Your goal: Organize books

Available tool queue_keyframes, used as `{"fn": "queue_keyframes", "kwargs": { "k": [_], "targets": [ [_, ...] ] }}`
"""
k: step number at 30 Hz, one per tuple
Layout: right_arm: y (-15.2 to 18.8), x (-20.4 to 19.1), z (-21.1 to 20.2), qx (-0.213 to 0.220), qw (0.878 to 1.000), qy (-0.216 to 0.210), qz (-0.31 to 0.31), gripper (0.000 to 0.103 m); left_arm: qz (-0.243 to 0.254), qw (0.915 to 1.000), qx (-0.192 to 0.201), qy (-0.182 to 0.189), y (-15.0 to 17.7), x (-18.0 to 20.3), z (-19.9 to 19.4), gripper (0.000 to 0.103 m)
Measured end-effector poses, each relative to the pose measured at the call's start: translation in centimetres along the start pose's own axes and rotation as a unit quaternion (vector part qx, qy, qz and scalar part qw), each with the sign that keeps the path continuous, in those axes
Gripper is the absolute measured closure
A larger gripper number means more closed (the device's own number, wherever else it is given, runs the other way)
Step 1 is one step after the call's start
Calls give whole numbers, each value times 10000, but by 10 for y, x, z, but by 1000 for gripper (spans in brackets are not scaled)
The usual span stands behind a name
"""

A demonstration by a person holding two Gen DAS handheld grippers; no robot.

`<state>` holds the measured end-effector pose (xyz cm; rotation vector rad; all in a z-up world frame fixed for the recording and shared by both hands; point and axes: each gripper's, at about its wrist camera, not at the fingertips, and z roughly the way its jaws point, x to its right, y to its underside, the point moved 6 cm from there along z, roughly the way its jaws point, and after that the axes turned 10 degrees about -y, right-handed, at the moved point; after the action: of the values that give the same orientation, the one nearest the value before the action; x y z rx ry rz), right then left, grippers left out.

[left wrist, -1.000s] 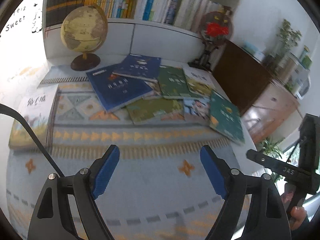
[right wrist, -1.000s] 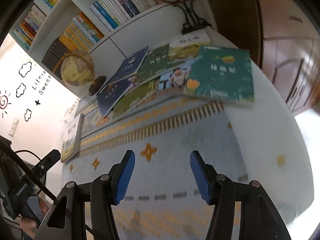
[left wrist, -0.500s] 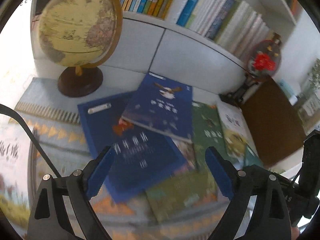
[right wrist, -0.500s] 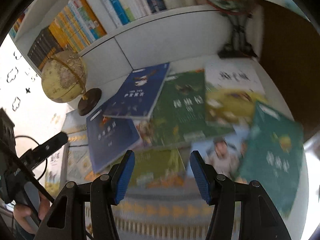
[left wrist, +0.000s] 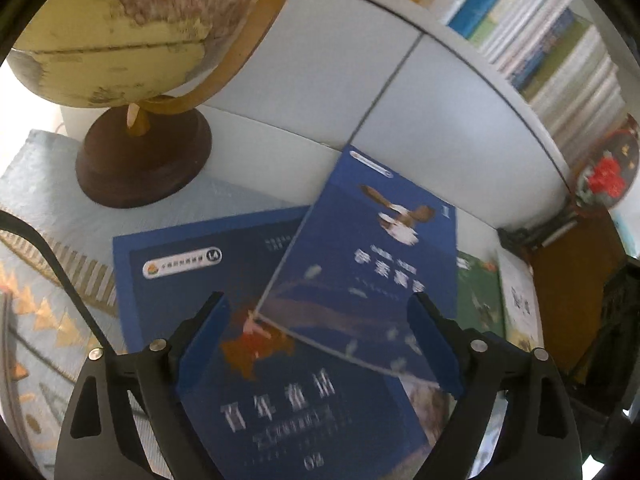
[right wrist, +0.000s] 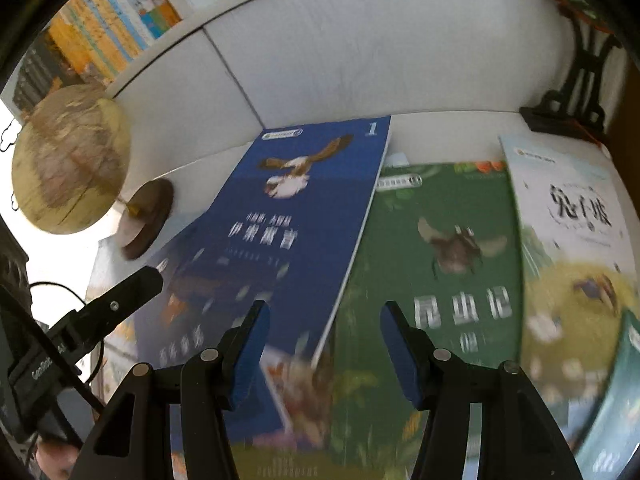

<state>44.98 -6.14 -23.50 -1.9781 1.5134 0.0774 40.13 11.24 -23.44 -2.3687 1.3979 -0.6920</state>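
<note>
Both grippers hover over books spread flat on a table. The left gripper [left wrist: 320, 344] has been narrowing slightly but is wide open and empty, above two overlapping blue books [left wrist: 360, 264]. The right gripper [right wrist: 322, 344], open and empty, is over the bird-cover blue book's [right wrist: 296, 208] edge beside a green book [right wrist: 440, 264]. A globe [left wrist: 120, 28] stands beyond, left.

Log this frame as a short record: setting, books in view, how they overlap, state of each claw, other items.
setting: books spread on a patterned cloth below a white bookshelf
top book: blue book with bird, resting on the dark blue book and the green insect book
far right: pale book, beside the green one
left claw: open, nothing held, above the two blue books
right claw: open, nothing held, over the bird book's lower edge
other items: globe on a brown base, red ornament on a black stand
</note>
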Motion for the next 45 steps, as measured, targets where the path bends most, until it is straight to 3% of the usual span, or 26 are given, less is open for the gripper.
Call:
{"fn": "queue_keyframes", "kwargs": {
  "k": [5,7,10,20,29,33,40,43,45],
  "targets": [
    [-8,5,14,35,10000,-22,-62,50,81,9999,-97,-39,-1,5,19,24],
    [-8,3,19,17,9999,-42,-116,52,180,9997,-143,-41,1,9,26,37],
    [-8,1,24,30,9998,-51,-204,52,520,9984,-43,-227,5,14,30,45],
    [9,-7,0,-101,9991,-13,-404,51,784,9960,-265,327,43,14,-10,45],
    [100,-7,-42,-640,9965,91,-537,51,953,9907,-854,468,128,-5,-57,45],
    [118,2,-47,-662,9972,113,-332,51,910,9940,-592,103,128,-7,-57,45],
    [122,-1,-42,-676,9975,-100,-189,51,1144,9910,-675,143,126,5,-49,45],
    [125,1,-41,-622,9979,-140,-75,51,1011,9918,-610,493,122,3,-60,46],
    [125,5,-42,-582,9982,-135,-43,51,593,9888,-568,1250,113,0,-79,46]
  ]
}}
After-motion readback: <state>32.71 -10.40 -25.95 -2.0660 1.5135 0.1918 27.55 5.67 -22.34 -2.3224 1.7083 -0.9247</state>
